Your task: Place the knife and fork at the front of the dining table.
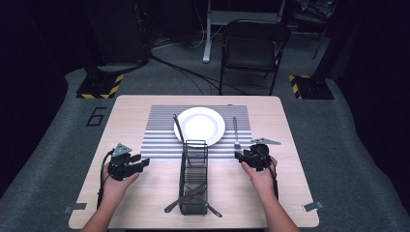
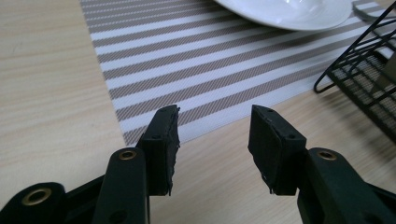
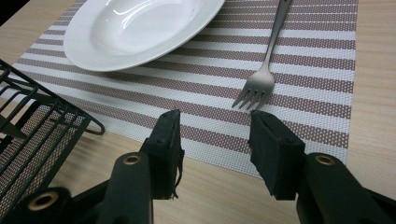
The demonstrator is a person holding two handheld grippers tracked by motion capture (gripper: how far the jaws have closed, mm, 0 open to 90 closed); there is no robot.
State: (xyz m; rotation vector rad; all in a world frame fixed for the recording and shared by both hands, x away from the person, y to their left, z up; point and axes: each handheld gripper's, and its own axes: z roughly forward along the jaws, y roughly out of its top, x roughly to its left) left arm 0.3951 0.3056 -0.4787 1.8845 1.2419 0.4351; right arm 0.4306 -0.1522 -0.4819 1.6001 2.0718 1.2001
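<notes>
Clearly the work in hand is laying a place setting: a white plate (image 1: 199, 125) is sitting on the striped placemat (image 1: 159, 140), a fork (image 3: 261, 79) is lying on the mat at the plate's three o'clock, tines toward the person, and a knife (image 1: 178, 126) is resting at the plate's nine o'clock, its handle end running in behind the black wire caddy (image 1: 194, 176), which is holding more cutlery (image 1: 186, 197) at its near end. The right gripper (image 3: 215, 140) is hovering just short of the fork tines, its jaws released and grasping nothing; the left gripper (image 2: 212, 135) is hanging over the bare bench (image 1: 125, 193) at the mat's near left corner, its jaws also parted and empty. From here the likeliest trouble, I judge, is the right jaws sliding forward and nudging the fork askew, or dragging the mat's edge and shifting the plate with it, since the mat is lying loose. Another risk is the left gripper swinging toward the caddy and catching the wire rim, tipping it onto the mat or against the plate. Reaching into the caddy, the half-open jaws could be pinching two crossed pieces at once, and a thin handle could be slipping and clattering onto the plate.
</notes>
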